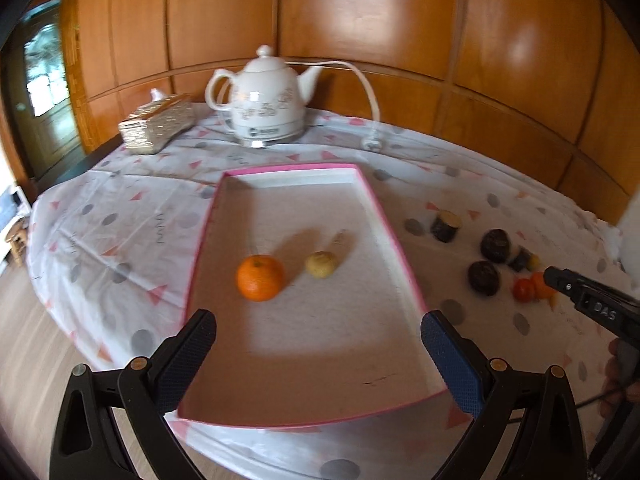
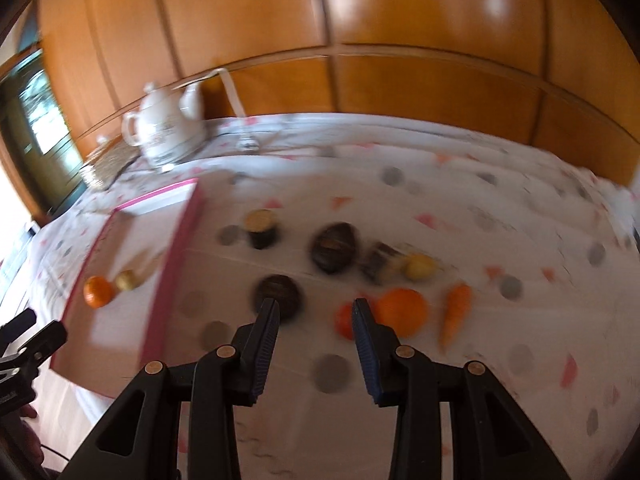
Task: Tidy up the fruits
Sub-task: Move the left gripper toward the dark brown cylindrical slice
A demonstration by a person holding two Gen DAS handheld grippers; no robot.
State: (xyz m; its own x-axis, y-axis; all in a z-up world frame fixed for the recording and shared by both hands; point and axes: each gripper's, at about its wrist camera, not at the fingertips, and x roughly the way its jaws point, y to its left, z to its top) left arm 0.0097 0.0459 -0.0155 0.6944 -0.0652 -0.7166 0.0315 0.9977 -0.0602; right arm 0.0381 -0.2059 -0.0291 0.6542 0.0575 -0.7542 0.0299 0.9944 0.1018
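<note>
A pink-rimmed tray [image 1: 292, 168] lies on the patterned cloth and holds an orange [image 1: 260, 277] and a small yellowish fruit [image 1: 321, 264]. My left gripper [image 1: 318, 318] hangs open over the tray's near end with nothing between its fingers. To the right of the tray lie dark round fruits [image 2: 334, 252], a cut dark piece [image 2: 262, 228], a second orange [image 2: 401, 312], a red fruit [image 2: 344, 320], a carrot [image 2: 454, 312] and a yellow fruit [image 2: 418, 267]. My right gripper [image 2: 316, 308] is open above the cloth, just in front of the red fruit and one dark fruit [image 2: 278, 292]. It holds nothing.
A white kettle [image 1: 268, 100] with a cord and plug [image 1: 372, 142] stands at the back of the table. A woven tissue box [image 1: 156, 124] lies to its left. A wood-panelled wall is right behind. The table's edge drops to the floor at the left.
</note>
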